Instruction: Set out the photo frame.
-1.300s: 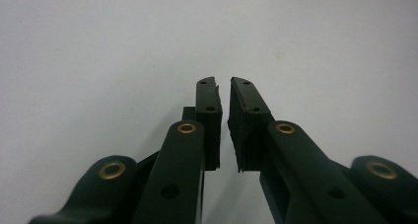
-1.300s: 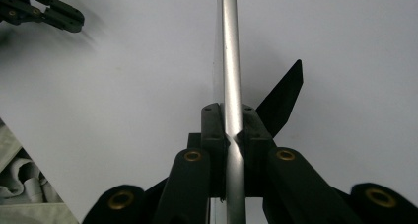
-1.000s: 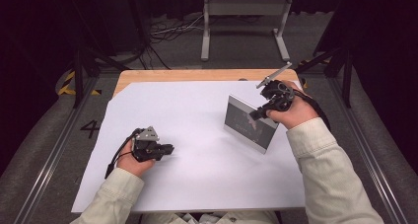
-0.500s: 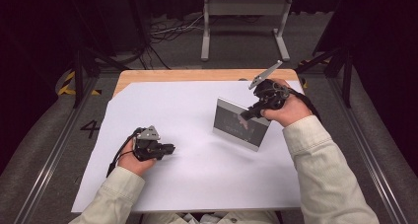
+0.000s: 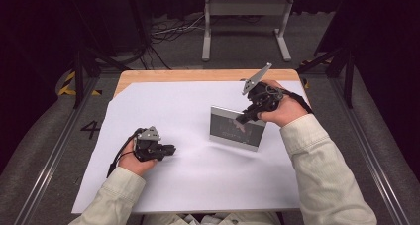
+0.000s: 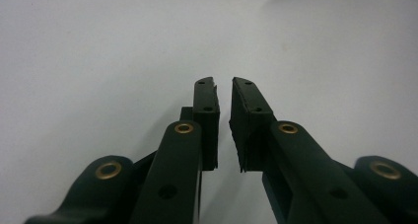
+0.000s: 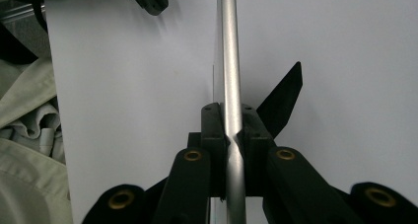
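The right gripper [image 5: 249, 117] clamps the top edge of a silver-framed rectangular picture frame [image 5: 234, 128], which stands upright on the white paper sheet [image 5: 198, 185] right of centre, its black rear stand [image 7: 282, 101] spread behind. Near left, the left gripper [image 5: 168, 149] rests on the sheet, jaws just opening to a narrow gap, holding nothing

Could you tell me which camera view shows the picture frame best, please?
The high view: the frame stands upright on the white sheet, its whole face visible, the right gripper clamped on its top edge. The right gripper view sees only its silver edge end-on between the jaws, with the black stand behind. The left gripper view looks at bare sheet.
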`<state>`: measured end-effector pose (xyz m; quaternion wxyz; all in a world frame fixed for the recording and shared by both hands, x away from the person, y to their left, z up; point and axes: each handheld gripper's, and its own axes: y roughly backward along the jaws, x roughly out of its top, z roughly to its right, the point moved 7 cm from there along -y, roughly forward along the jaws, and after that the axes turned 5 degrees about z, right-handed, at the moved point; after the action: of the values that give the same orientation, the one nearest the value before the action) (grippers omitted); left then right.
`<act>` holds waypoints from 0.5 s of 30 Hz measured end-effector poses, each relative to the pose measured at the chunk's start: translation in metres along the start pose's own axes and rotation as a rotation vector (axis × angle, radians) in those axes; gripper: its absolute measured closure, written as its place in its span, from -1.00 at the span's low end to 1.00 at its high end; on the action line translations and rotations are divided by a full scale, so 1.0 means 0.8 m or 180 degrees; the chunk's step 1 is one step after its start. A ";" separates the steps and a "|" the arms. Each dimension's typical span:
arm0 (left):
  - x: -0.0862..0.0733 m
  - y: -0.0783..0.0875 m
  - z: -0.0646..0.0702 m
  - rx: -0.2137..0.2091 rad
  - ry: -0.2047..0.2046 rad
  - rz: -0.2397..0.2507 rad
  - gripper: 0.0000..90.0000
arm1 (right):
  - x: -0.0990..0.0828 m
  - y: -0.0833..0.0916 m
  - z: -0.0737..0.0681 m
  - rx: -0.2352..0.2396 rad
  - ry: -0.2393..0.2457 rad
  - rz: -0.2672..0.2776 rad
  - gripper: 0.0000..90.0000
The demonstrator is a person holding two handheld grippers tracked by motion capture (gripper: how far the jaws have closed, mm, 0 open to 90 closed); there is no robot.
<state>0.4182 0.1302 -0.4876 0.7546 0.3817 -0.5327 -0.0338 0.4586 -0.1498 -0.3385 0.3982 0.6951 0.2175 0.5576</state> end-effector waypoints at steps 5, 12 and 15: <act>-0.002 0.001 0.000 0.0004 0.0000 -0.0021 0.80 | 0.002 -0.007 0.001 0.0093 0.0171 0.0018 0.86; -0.003 0.001 0.000 0.0002 0.0016 -0.0027 0.79 | 0.007 -0.018 -0.001 0.0257 0.0408 0.0010 0.86; -0.003 0.000 0.000 -0.0007 0.0031 -0.0032 0.79 | 0.007 -0.024 -0.001 0.0299 0.0494 -0.0016 0.86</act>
<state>0.4169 0.1312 -0.4895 0.7574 0.3836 -0.5272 -0.0363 0.4620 -0.1338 -0.3499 0.3486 0.6672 0.2753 0.5980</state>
